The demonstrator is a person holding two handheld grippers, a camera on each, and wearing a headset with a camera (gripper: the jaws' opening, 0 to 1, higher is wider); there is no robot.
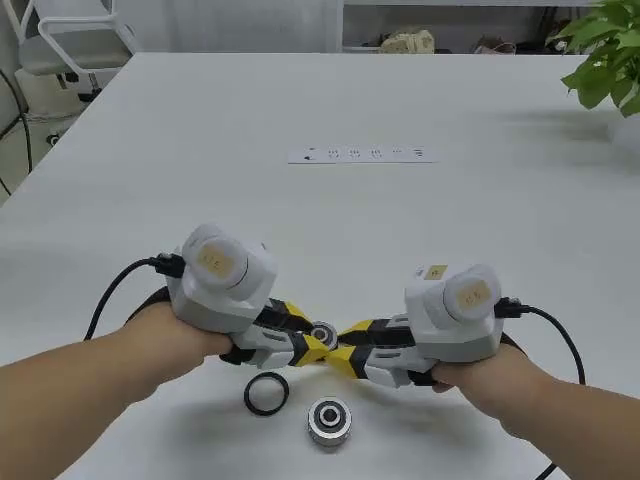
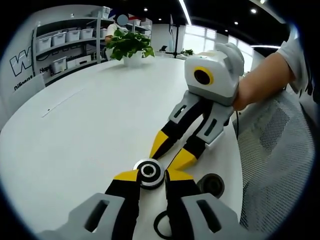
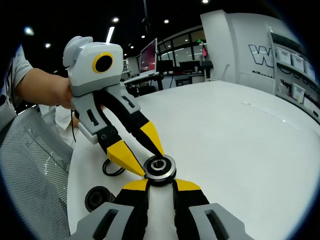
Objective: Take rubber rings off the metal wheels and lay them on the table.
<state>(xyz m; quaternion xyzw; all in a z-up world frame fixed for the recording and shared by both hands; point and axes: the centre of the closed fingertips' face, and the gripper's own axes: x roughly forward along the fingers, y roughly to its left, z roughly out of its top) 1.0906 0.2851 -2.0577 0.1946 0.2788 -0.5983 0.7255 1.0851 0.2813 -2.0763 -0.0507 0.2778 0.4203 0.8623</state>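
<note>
A metal wheel [image 1: 322, 335] with a black rubber ring around it hangs just above the table between both grippers. My left gripper [image 1: 312, 342] comes in from the left and is shut on the wheel [image 2: 149, 172]. My right gripper [image 1: 345, 353] comes in from the right, its yellow tips pinching the wheel's [image 3: 160, 169] near rim, where the rubber ring sits. A loose rubber ring [image 1: 266, 393] lies flat on the table below the left gripper. Beside it stands a second wheel [image 1: 329, 420] with its ring on.
A white socket panel [image 1: 362, 154] is set into the table [image 1: 400, 230] farther back. A green plant [image 1: 605, 55] stands at the far right, a chair [image 1: 70, 40] off the far left corner. Black cables [image 1: 115, 290] trail from both grippers.
</note>
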